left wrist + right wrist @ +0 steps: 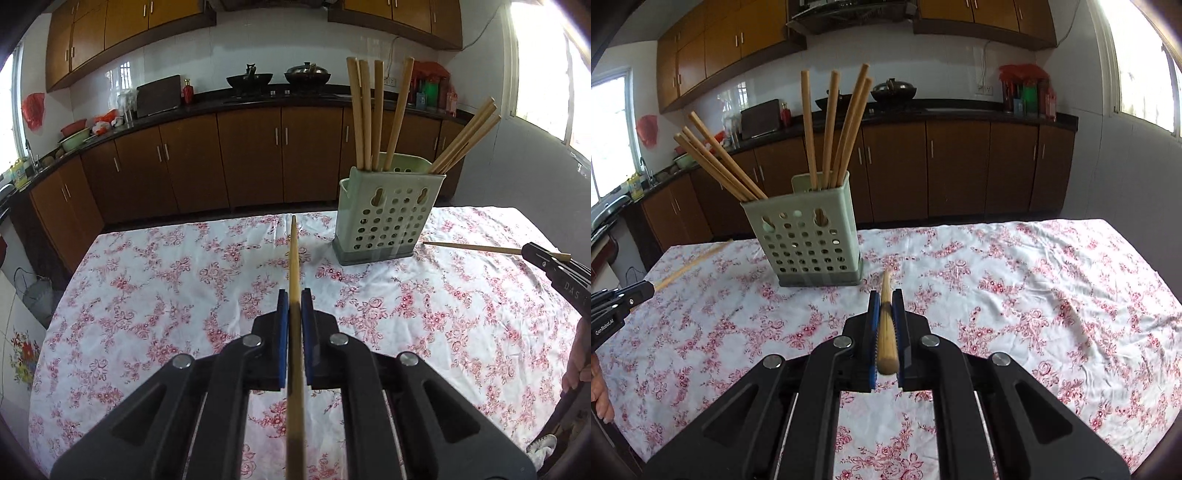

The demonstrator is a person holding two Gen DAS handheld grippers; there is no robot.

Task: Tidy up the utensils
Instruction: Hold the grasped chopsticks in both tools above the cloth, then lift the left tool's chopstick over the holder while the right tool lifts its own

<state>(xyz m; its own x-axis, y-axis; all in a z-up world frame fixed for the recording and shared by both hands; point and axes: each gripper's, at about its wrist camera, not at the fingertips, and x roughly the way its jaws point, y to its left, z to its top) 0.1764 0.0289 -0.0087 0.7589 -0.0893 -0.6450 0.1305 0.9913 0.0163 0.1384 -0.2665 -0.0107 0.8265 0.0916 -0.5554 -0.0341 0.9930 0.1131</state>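
Table [498, 221]: floral cloth [166, 295] covers it; green holder [384, 218] stands upper right of left-wrist frame.

The green holder [388, 214] stands far on the tabletop [147, 280], its chopsticks [364, 114] fanning upward and sideways above its mouth. Open cloth lies near, left and right of it.

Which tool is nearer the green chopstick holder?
Right. The right tool is just short of the green chopstick holder; the left tool sits farther back, off to its side.
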